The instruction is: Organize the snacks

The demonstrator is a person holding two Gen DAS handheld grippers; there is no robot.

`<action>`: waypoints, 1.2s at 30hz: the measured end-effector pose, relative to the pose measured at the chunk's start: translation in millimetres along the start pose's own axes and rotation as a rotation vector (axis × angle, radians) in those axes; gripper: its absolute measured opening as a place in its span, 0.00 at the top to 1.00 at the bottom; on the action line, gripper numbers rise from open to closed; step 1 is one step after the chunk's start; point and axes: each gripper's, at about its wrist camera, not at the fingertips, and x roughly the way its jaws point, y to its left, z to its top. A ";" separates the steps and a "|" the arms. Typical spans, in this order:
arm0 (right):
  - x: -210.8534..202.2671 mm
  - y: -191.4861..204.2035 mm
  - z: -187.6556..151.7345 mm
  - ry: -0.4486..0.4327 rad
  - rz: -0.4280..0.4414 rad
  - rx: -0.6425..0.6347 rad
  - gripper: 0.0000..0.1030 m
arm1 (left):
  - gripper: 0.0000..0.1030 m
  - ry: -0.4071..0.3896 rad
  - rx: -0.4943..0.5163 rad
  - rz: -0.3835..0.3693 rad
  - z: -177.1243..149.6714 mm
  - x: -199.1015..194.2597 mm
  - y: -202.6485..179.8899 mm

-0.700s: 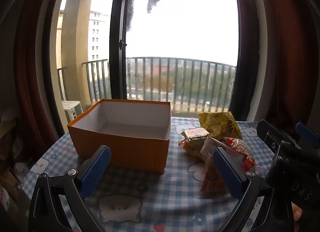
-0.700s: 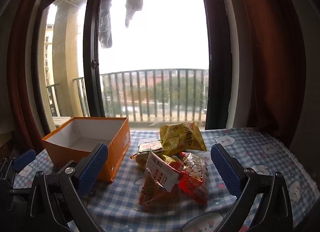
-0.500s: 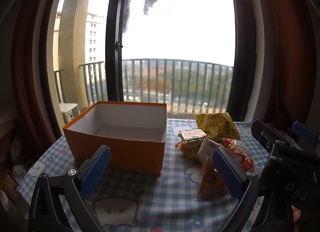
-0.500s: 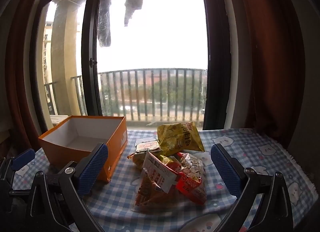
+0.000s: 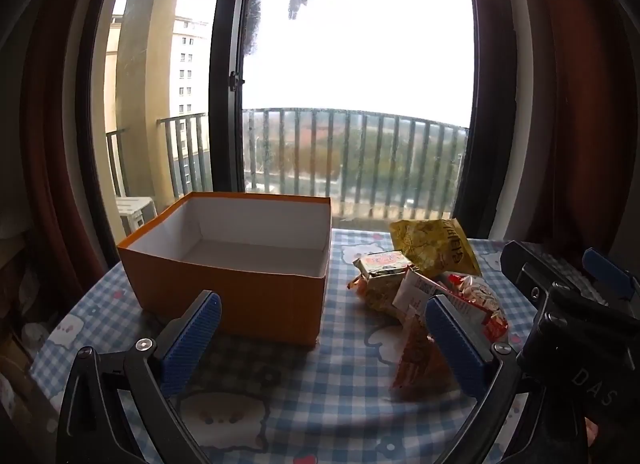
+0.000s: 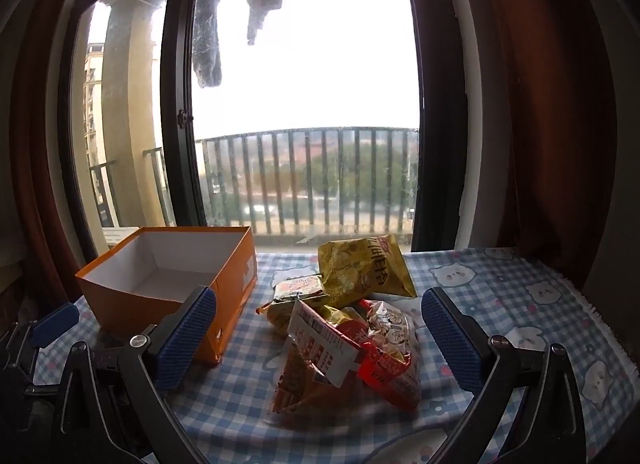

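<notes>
Both grippers gaped, holding nothing: left gripper [image 5: 320,328] faced the orange box [image 5: 240,260], right gripper [image 6: 320,324] hung just short of the snack pile [image 6: 344,324] on the bench [image 6: 520,304]. Nothing boxed yet. Likely next: right closes on the nearest packet, carries it leftward.

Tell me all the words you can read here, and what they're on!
"DAS": white letters on the black body of the right gripper.
Yellow crinkly snack bag: large dark letters, not legible.
Red plastic snack packet: white print, too blurred.
White paper label: too small.
</notes>
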 end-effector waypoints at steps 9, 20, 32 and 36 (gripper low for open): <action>-10.3 -0.2 0.9 -0.001 -0.015 0.005 0.00 | 0.01 -0.006 -0.003 0.001 -5.6 -7.5 1.4; -6.9 3.0 -0.4 0.005 -0.015 0.011 0.00 | 0.01 -0.010 0.001 0.011 -5.2 -7.1 3.4; 2.2 0.2 3.6 0.011 -0.003 0.033 0.00 | 0.01 -0.010 0.004 0.020 5.8 2.8 2.3; 2.1 -0.1 4.0 0.012 -0.009 0.030 0.00 | 0.01 -0.006 0.005 0.024 5.6 3.8 1.4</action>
